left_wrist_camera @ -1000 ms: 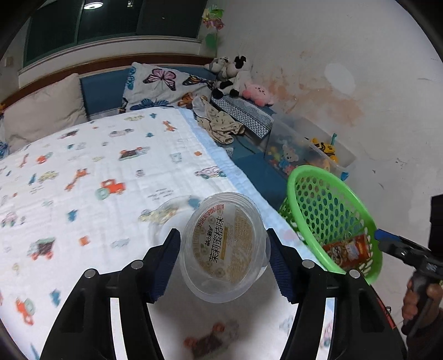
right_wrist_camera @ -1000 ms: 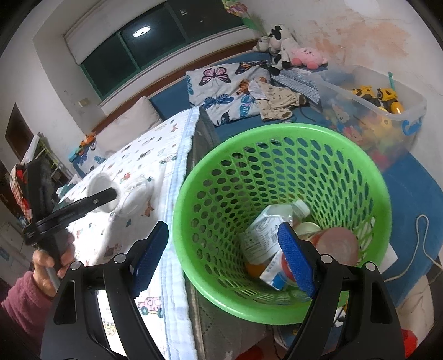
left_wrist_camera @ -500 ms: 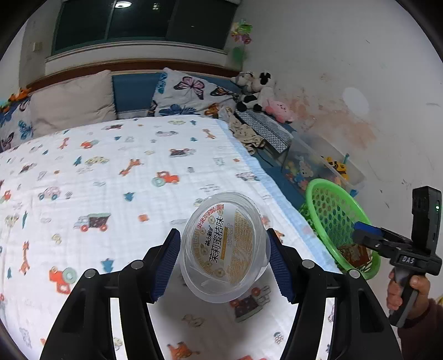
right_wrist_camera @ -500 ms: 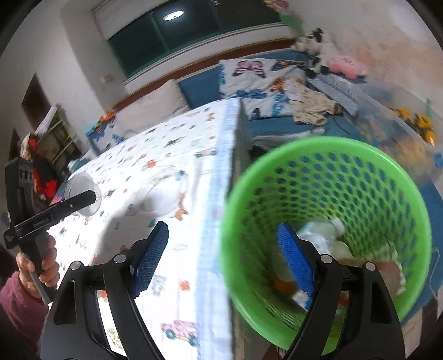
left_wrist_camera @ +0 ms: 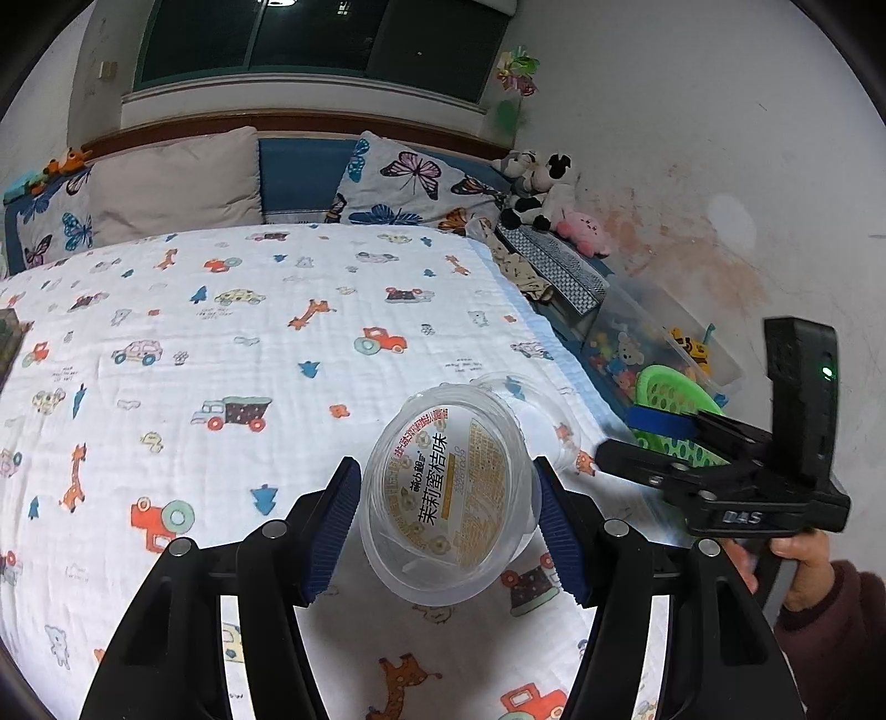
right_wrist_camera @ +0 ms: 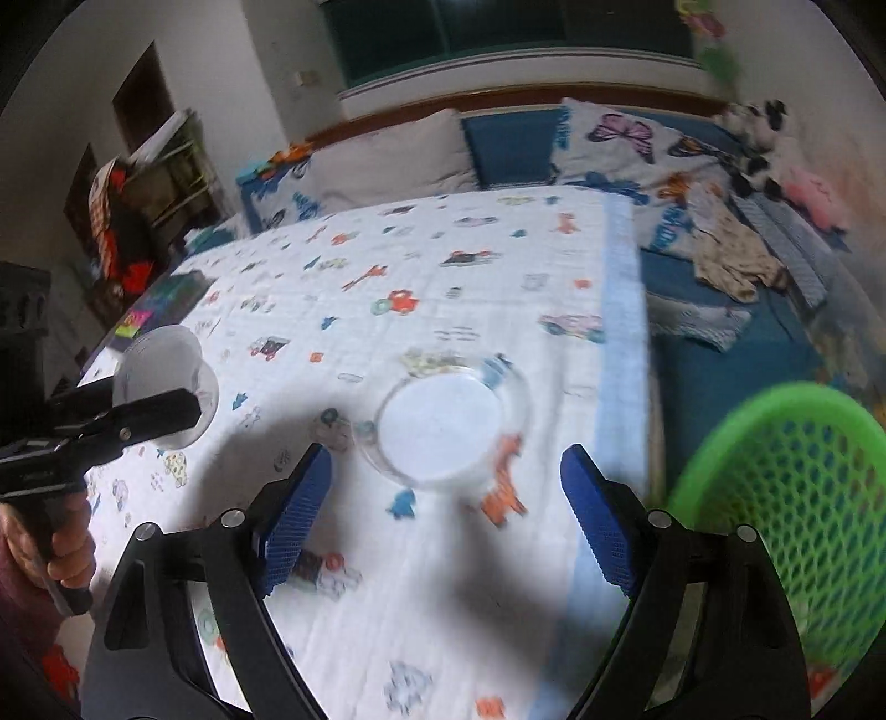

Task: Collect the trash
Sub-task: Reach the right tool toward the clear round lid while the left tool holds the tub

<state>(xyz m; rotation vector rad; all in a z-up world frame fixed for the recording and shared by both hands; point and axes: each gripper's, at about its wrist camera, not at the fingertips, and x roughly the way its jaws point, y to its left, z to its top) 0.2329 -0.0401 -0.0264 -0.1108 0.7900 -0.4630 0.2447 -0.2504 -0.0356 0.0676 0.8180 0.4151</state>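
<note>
lid point(right_wrist_camera: 443, 429) near blanket edge point(right_wrist_camera: 623, 354), basket point(right_wrist_camera: 797, 498) beyond

A bed point(left_wrist_camera: 232, 343) is lying under a white blanket printed with cars and giraffes. Butterfly pillows point(left_wrist_camera: 410, 188) are leaning against a blue headboard point(left_wrist_camera: 299, 177). A dark window point(left_wrist_camera: 332, 39) is reflecting a ceiling light; the white wall point(left_wrist_camera: 692, 166) is showing stains.

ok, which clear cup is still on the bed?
The unlabelled clear cup near the bed's edge. The labelled cup is held up in the left claw.
</note>
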